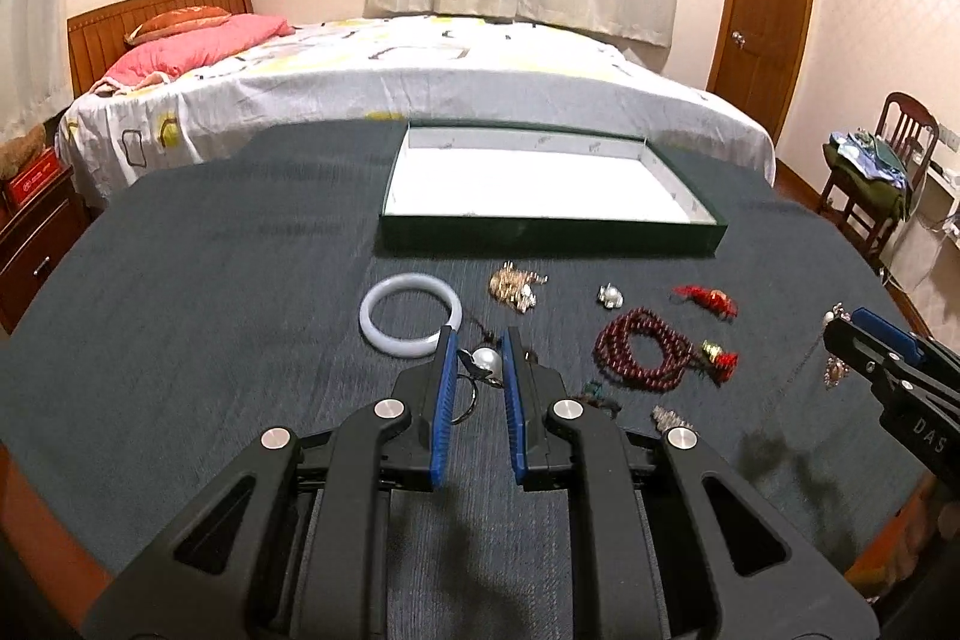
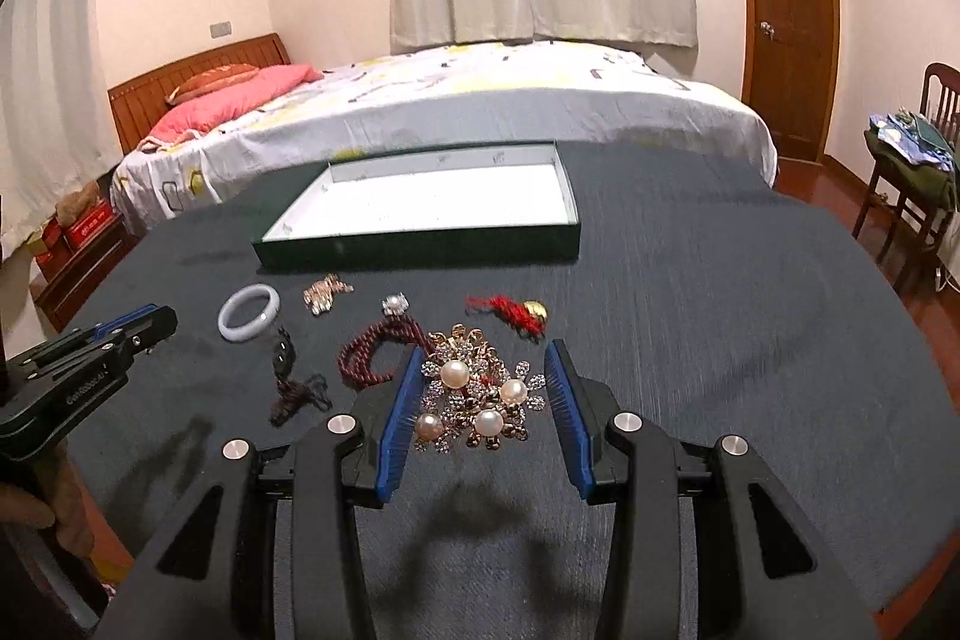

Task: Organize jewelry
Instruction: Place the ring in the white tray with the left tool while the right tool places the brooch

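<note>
So the left claw [image 1: 477, 349] is sitting part-open around a pearl ring [image 1: 487, 363], not pinching it. The right claw [image 2: 480, 370] is gaping wide around a pearl brooch [image 2: 474, 400]. Everything's lying on the dark desk [image 1: 210, 292], just in front of the white-lined tray [image 1: 600, 238].

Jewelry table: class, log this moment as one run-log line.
left tongs: open around pearl pendant | right tongs: open around pearl brooches | green box: no jewelry inside
</note>
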The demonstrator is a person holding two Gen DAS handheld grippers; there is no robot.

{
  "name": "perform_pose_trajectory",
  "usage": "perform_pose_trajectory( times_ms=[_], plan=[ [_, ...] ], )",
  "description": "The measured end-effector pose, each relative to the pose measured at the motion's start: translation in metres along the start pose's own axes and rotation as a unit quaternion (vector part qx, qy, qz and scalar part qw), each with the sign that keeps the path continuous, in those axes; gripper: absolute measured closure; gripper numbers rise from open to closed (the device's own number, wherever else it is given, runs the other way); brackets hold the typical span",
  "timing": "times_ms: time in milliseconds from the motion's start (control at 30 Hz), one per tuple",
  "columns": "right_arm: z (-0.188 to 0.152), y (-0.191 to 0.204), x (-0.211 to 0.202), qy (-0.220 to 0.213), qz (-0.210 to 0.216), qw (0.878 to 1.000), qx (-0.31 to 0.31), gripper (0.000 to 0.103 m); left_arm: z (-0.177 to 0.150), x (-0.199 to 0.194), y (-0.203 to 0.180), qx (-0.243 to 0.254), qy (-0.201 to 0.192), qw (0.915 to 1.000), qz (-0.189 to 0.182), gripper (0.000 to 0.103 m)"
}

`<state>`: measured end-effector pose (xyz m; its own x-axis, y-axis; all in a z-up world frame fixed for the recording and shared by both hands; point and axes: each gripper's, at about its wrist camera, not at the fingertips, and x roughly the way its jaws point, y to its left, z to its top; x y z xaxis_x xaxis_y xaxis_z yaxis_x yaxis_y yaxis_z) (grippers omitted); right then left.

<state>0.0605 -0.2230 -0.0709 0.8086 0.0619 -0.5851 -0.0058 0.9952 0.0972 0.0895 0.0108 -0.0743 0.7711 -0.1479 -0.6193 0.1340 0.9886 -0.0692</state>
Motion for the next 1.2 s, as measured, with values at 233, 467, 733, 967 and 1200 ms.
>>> perform_pose_trajectory(
  times_ms=[233, 467, 733, 967, 1200],
  plan=[
    [0.024, 0.004, 0.002, -0.022, 0.016, 1.000, -0.001, 0.061, 0.024, 0.002, -0.002, -0.003, -0.015, 0.9999, -0.006, 0.088],
    [0.068, 0.011, 0.013, -0.064, 0.025, 0.998, -0.012, 0.061, 0.069, 0.010, -0.007, 0.002, -0.054, 0.9984, -0.012, 0.088],
    [0.127, 0.013, 0.047, -0.106, 0.023, 0.994, -0.030, 0.061, 0.127, 0.053, -0.014, 0.003, -0.070, 0.9974, -0.018, 0.088],
    [0.159, 0.004, 0.103, -0.112, 0.008, 0.993, -0.038, 0.061, 0.162, 0.113, -0.025, 0.005, -0.067, 0.9977, -0.008, 0.088],
    [0.136, -0.015, 0.184, -0.024, 0.002, 0.999, -0.021, 0.061, 0.147, 0.199, -0.031, 0.010, 0.008, 0.9999, 0.008, 0.088]
  ],
)
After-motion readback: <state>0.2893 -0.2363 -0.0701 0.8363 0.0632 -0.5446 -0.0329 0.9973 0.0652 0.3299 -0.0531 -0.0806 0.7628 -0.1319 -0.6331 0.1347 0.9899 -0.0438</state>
